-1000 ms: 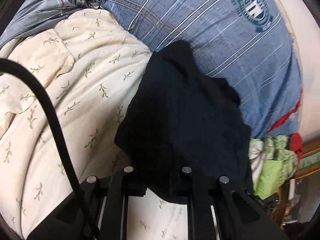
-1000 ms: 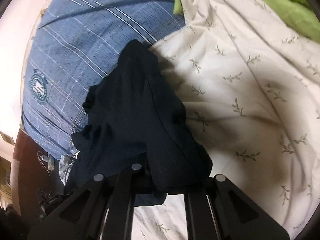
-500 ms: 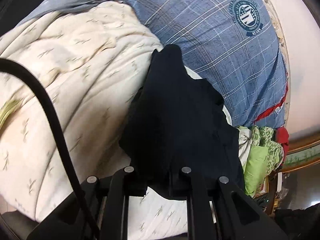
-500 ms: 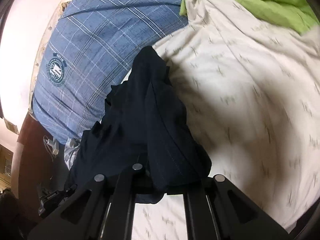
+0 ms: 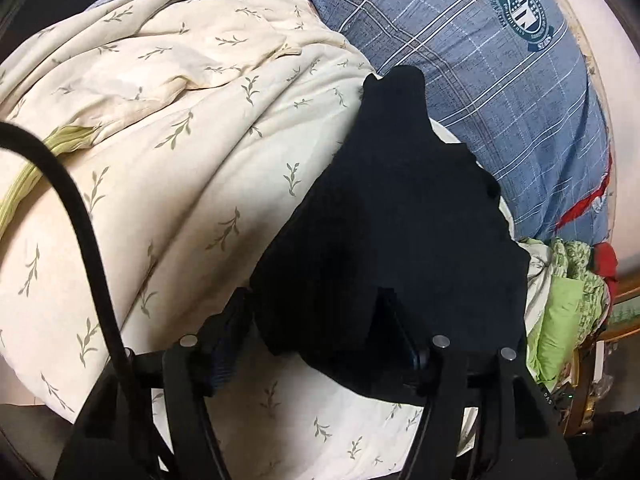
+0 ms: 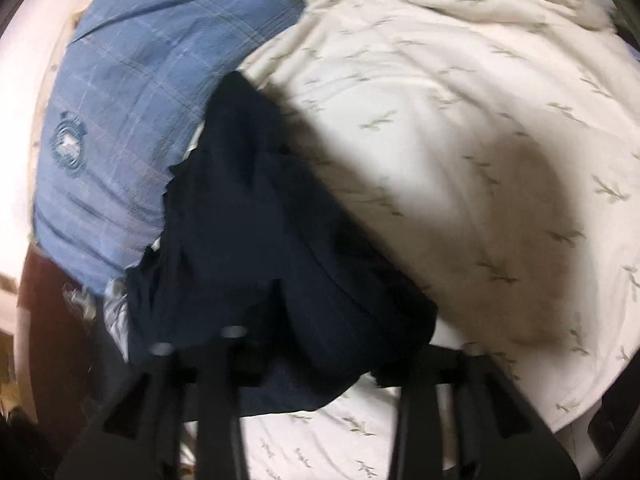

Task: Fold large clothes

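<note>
Both black two-finger tools are over the bed, and the dark navy, almost black garment (image 5: 400,240) lies bunched in a long heap on the cream quilt printed with small green leaf sprigs (image 5: 180,184), its far tip reaching up against the blue plaid pillow with a round green-and-white crest (image 5: 500,80). The left gripper (image 5: 320,336) is opening right now, fingers spread wide; the near end of the dark cloth sags between them, draped over the right-hand finger, and the left finger (image 5: 228,344) stands clear of the fabric. From the right wrist view, which is smeared with motion, the same garment (image 6: 272,240) runs from the pillow (image 6: 120,128) down to the right gripper (image 6: 328,360); its jaws are opening too, a thick fold of the cloth hanging between them, though the blur hides whether either pad touches it. A black cable (image 5: 80,224) curves across the left side of the quilt. At the bed's far edge a crumpled green and white cloth (image 5: 568,300) is piled up, with a bit of red fabric (image 5: 604,260) just beside it.
</note>
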Motion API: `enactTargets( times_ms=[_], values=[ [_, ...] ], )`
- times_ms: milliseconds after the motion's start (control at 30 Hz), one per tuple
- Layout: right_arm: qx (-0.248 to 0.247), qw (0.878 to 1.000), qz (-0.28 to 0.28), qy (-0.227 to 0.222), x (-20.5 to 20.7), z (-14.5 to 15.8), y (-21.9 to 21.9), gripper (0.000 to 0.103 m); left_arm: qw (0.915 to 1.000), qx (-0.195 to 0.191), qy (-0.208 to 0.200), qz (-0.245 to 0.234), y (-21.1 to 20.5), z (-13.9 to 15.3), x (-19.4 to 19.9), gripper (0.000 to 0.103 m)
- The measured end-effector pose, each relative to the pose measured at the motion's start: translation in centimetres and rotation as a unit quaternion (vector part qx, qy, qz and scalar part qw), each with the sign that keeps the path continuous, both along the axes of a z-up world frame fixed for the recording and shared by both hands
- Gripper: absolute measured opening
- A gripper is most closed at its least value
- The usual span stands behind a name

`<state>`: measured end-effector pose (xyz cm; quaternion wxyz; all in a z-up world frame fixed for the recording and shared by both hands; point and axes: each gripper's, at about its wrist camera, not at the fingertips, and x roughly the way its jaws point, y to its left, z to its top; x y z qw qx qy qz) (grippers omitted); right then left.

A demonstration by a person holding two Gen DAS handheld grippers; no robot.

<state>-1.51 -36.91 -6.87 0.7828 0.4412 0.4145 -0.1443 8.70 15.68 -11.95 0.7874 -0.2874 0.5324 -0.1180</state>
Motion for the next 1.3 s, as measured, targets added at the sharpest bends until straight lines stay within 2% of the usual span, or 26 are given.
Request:
enactTargets(
  times_ms=[33,133,200,267,367,433,533,600,733,833,967,1067,1133,1200,1233,1300],
  values=[
    [-0.004,1.0,-0.007,0.001,-0.3,0.2,0.0,0.058,1.0,0.0,-0.003,0.001,0.3,0.1,-0.2,0.069],
    [-0.049,0.999,-0.016,-0.013,-1.5,2.2,0.9,0.058,0.9997,0.004,-0.006,0.025,1.5,0.1,-0.7,0.075],
    [-0.1,0.995,-0.009,-0.019,-2.2,4.0,2.5,0.062,0.9992,-0.018,-0.006,0.035,2.1,0.0,-0.8,0.075],
    [-0.134,0.99,0.017,-0.039,-2.4,5.4,4.5,0.069,0.9989,-0.029,-0.006,0.036,2.4,-0.2,-0.8,0.075],
    [-0.161,0.982,0.081,-0.066,-1.4,7.2,7.6,0.074,0.9993,-0.029,-0.01,0.024,1.9,-0.1,-1.0,0.075],
    [-0.163,0.976,0.118,-0.083,-0.4,8.2,9.2,0.076,0.9996,-0.012,-0.015,0.02,1.4,0.0,-1.2,0.075],
    [-0.139,0.97,0.166,-0.108,1.3,9.0,11.3,0.076,0.9995,0.02,-0.021,0.009,-0.3,0.4,-1.0,0.076],
    [-0.158,0.965,0.183,-0.101,2.5,9.7,13.3,0.076,0.9992,0.032,-0.025,0.003,-1.0,0.4,-0.9,0.075],
    [-0.165,0.951,0.242,-0.104,4.7,9.8,17.0,0.076,0.9977,0.056,-0.038,0.001,-1.9,0.6,-0.8,0.076],
    [-0.137,0.943,0.286,-0.1,6.7,9.2,19.1,0.076,0.9976,0.058,-0.038,0.003,-2.4,0.5,-0.7,0.075],
    [-0.114,0.938,0.315,-0.085,9.8,7.8,20.9,0.076,0.996,0.078,-0.043,0.0,-2.9,0.4,-0.7,0.075],
    [-0.067,0.936,0.338,-0.072,12.6,6.7,21.6,0.076,0.9955,0.079,-0.052,-0.004,-3.2,0.6,-0.7,0.064],
    [-0.047,0.93,0.359,-0.064,14.2,6.6,22.3,0.076,0.9971,0.053,-0.055,-0.01,-3.1,0.5,-0.7,0.046],
    [-0.024,0.921,0.386,-0.049,16.3,6.4,23.6,0.076,0.9985,0.013,-0.052,-0.007,-2.6,0.2,-0.7,0.038],
    [-0.015,0.914,0.404,-0.037,17.4,6.2,24.5,0.077,0.9986,-0.003,-0.052,-0.001,-2.2,0.1,-0.7,0.03],
    [-0.016,0.899,0.439,-0.012,19.3,5.8,26.6,0.078,0.9973,-0.047,-0.056,0.006,-1.2,0.0,-0.8,0.02]
  ],
)
